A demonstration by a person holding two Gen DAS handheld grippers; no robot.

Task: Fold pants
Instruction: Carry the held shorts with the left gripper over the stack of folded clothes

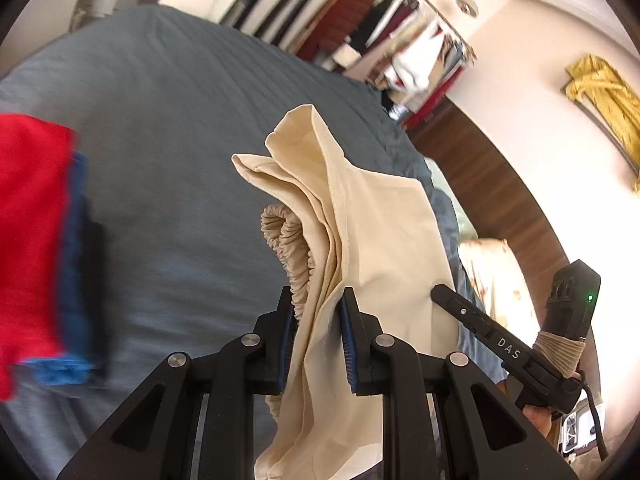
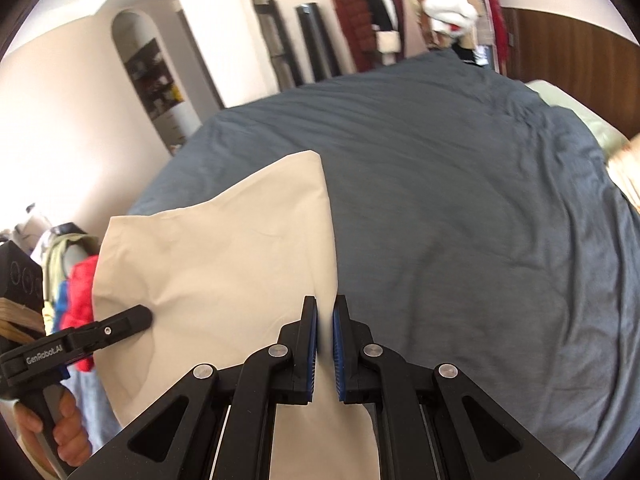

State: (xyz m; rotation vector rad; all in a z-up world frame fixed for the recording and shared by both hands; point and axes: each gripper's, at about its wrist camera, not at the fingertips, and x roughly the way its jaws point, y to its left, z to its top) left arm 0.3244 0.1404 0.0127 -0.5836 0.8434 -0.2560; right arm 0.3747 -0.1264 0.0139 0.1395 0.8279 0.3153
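Cream pants (image 1: 360, 240) hang clamped in both hand-held grippers (image 1: 318, 308) (image 2: 324, 312); grey bedspread (image 2: 460, 200) lies bare beyond.

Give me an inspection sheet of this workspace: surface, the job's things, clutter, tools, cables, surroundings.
Surface: grey-blue bedspread, wrinkled.
Job's things: cream pants, bunched and lifted off the bed, elastic waistband showing by the left tool.
Clutter: red and blue garments at the left edge of the left wrist view, blurred.
Tools: left tool clamped on a thick bunch of the pants; right tool nearly shut on an edge of the fabric.
Cables: a dark strap hangs below the right tool's handle.
Surroundings: open wardrobe of hanging clothes, arched wall niche, dark wood headboard.
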